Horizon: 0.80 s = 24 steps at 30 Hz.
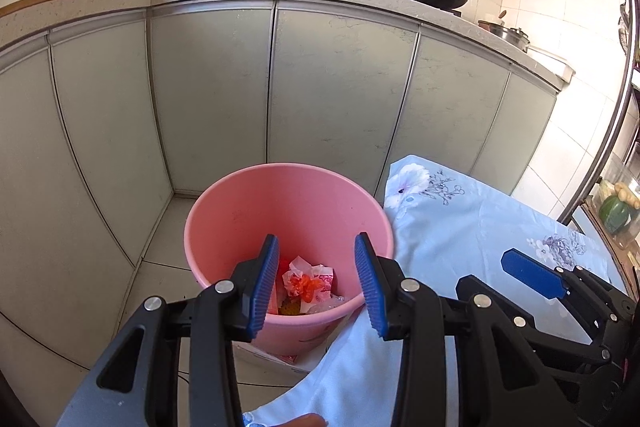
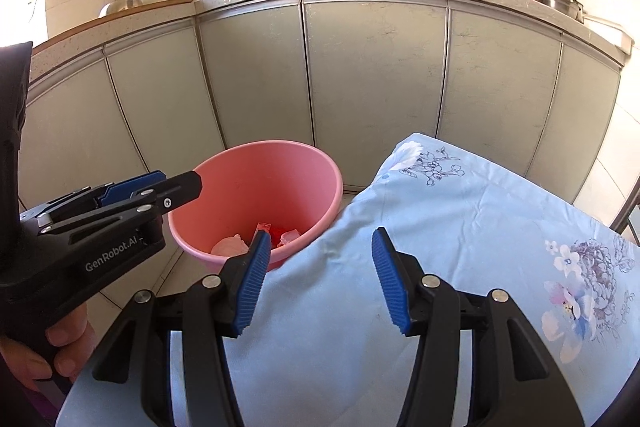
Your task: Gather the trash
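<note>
Left wrist view shows crumpled wrappers (image 1: 310, 283) lying in the pink bucket (image 1: 280, 195) on the floor, light, soft, likely easiest pinched by a raised fold, while left gripper (image 1: 316, 283) and right gripper (image 2: 316, 279) gape empty.
</note>
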Available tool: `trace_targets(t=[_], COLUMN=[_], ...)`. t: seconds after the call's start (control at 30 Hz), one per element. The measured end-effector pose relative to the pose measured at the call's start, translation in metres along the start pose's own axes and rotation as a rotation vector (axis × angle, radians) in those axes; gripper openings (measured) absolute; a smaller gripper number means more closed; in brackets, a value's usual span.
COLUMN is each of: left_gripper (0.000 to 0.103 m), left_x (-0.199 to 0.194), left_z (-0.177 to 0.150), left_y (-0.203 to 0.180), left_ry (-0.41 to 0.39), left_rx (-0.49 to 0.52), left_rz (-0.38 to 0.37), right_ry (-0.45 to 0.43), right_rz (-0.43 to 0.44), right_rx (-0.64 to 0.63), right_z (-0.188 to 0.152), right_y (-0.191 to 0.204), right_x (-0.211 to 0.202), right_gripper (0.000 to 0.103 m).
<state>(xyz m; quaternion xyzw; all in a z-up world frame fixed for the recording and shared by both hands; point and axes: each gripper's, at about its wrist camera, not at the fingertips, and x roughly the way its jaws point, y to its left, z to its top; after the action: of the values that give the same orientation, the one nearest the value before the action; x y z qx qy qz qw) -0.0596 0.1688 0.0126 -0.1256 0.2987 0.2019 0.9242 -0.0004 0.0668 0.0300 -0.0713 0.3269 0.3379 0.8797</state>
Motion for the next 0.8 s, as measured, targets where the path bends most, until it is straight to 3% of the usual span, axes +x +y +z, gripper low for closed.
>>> trace_targets(t=[0.8], left_gripper=[0.039], left_x=[-0.01], left_z=[0.003], left_y=[-0.023], left_ry=[-0.009], left_rx=[0.052], left_rz=[-0.009], right_ry=[-0.014], right_rz=[-0.012], right_rx=[0.03], right_z=[-0.004], right_y=[-0.014], right_x=[-0.016], right_gripper=[0.053])
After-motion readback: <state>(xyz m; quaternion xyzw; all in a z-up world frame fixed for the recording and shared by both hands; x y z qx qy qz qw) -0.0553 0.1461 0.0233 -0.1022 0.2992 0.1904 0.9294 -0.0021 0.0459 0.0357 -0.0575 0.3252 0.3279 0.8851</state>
